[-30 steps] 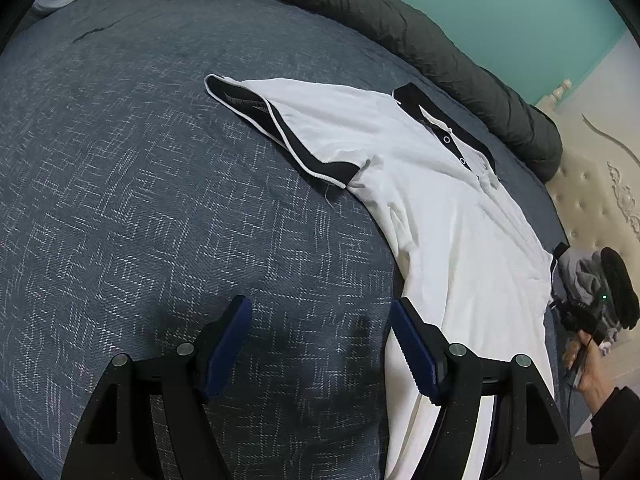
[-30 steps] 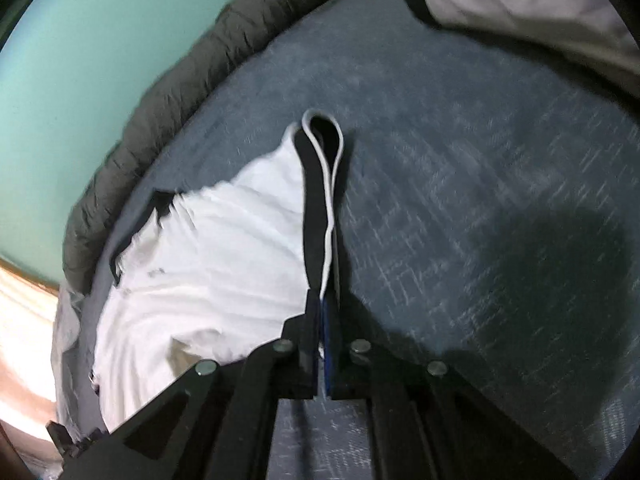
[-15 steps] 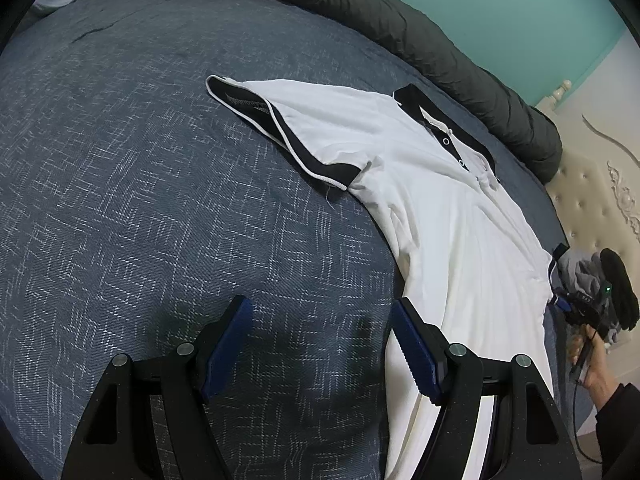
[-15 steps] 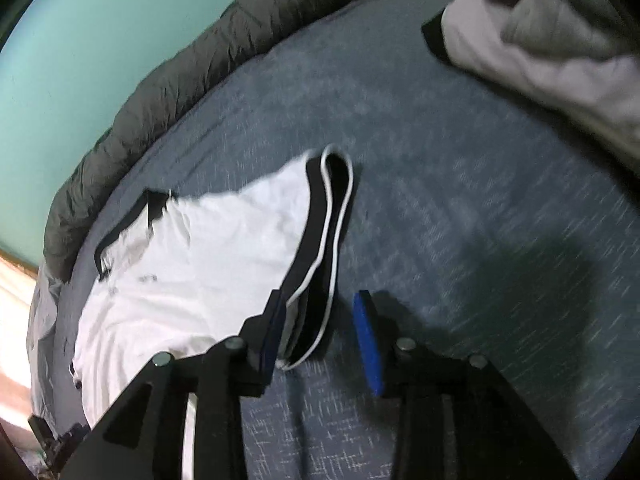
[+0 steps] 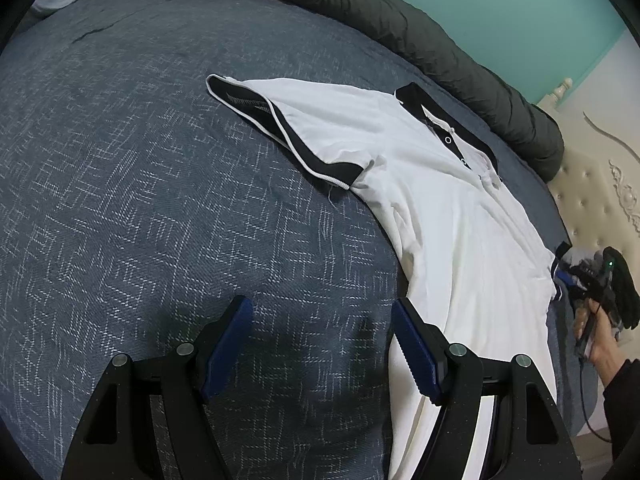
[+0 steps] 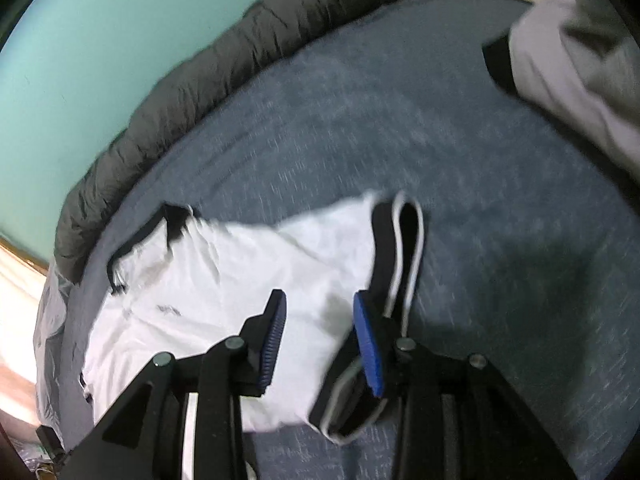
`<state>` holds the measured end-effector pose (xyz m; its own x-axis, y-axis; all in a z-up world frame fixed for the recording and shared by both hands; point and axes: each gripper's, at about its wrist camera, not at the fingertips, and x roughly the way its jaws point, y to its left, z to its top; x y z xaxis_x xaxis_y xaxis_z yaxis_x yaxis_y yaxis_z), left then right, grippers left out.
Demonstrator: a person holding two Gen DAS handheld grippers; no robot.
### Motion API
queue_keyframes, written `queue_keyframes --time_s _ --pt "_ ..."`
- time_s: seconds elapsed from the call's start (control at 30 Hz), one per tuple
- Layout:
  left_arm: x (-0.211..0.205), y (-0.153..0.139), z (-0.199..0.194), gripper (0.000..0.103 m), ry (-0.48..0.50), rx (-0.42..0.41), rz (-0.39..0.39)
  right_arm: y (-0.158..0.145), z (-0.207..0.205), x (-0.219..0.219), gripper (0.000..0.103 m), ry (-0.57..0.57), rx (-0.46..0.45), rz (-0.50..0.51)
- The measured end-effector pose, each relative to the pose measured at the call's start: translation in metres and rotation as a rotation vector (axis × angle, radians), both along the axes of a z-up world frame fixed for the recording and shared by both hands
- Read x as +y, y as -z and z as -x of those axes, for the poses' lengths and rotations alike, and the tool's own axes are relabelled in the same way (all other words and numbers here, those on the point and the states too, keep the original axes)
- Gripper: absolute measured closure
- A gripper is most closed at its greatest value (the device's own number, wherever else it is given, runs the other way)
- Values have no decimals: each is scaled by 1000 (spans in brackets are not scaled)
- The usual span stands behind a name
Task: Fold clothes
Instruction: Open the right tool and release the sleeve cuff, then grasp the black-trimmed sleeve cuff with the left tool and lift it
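White shirt: a polo shirt (image 5: 452,216) with black collar and black sleeve bands lies flat, face up, on the blue bedspread (image 5: 140,200).
Left gripper (image 5: 322,344): jaws stand wide apart with nothing between them but bedspread; the shirt's side edge runs just past the right-hand finger (image 5: 414,354).
Right gripper (image 6: 320,340): jaws partly apart and closing; the pads press on nothing, and white cloth of the shirt (image 6: 224,280) shows in the gap below them.
Sleeve (image 6: 400,256): its black, white-edged band lies just ahead of the right-hand finger (image 6: 368,344) and runs under it, free of both pads.
Collar (image 6: 140,240): ahead and to the left of the right gripper's fingers.
Rolled grey quilt (image 5: 420,32): far beyond the fingers, along the bedspread's edge.
Other clothes (image 6: 568,64): far ahead, right of the right gripper.
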<state>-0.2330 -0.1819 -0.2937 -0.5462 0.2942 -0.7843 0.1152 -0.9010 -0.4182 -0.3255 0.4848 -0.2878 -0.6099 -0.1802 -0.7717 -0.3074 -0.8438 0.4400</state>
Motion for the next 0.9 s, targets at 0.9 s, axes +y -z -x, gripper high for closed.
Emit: queue_keyframes --time_s 0.9 --pt "-25 -13 -33 27 -134 16 3 -43 -147 -121 61 -54 184 160"
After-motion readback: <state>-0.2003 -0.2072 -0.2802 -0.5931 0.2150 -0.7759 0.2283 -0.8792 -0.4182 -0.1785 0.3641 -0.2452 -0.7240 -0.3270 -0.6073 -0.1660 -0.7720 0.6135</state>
